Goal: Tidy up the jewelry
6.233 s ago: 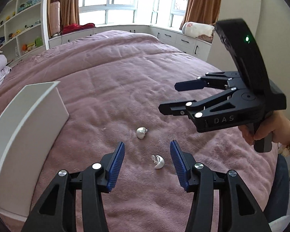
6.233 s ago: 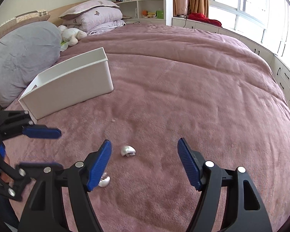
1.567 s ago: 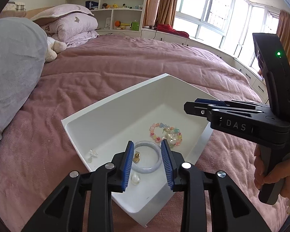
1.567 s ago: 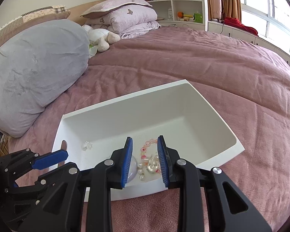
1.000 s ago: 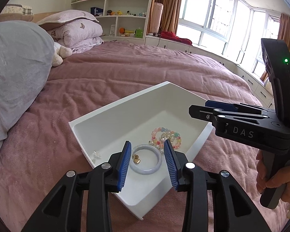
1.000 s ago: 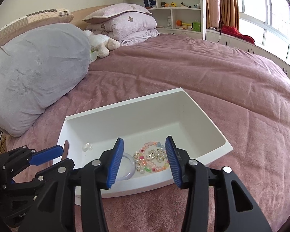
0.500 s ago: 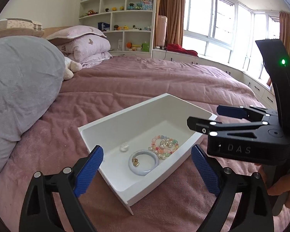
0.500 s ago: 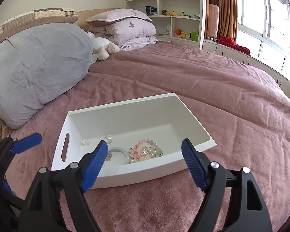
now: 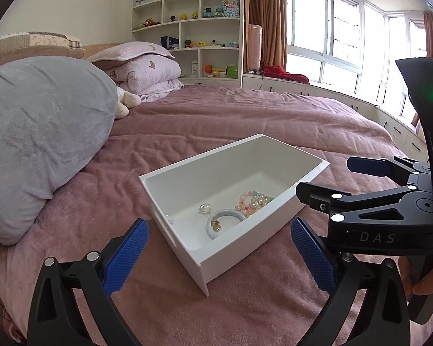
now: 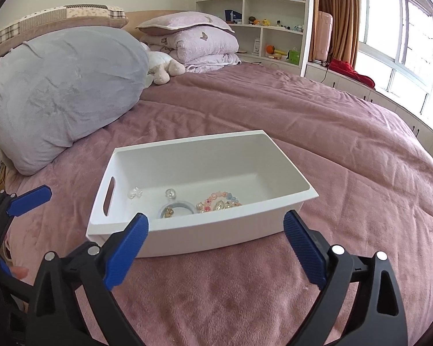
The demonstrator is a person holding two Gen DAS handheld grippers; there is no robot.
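A white plastic bin (image 9: 309, 169) (image 10: 291, 199) sits on the mauve bedspread. Inside lie a pale bangle (image 9: 226, 216) (image 10: 177, 205), a pastel bead bracelet (image 9: 252, 201) (image 10: 216, 201), a silver shell earring (image 9: 204, 208) (image 10: 170, 192) and a small clear charm (image 10: 134, 192). My left gripper (image 9: 219, 252) is open and empty, held back from the bin's near corner. My right gripper (image 10: 215, 246) is open and empty, in front of the bin's long side; it also shows in the left wrist view (image 9: 334, 180).
A large grey pillow (image 9: 40, 132) (image 10: 69, 86) lies left of the bin. Lilac pillows (image 10: 193, 37) and a plush toy (image 10: 161, 66) are at the bed's head. Shelves (image 9: 199, 14) and windows stand beyond. Bedspread (image 10: 332, 132) spreads to the right.
Both grippers carried an earring from the bedspread to the bin, opened and dropped them inside. Since then both have drawn back and up from the bin with jaws wide.
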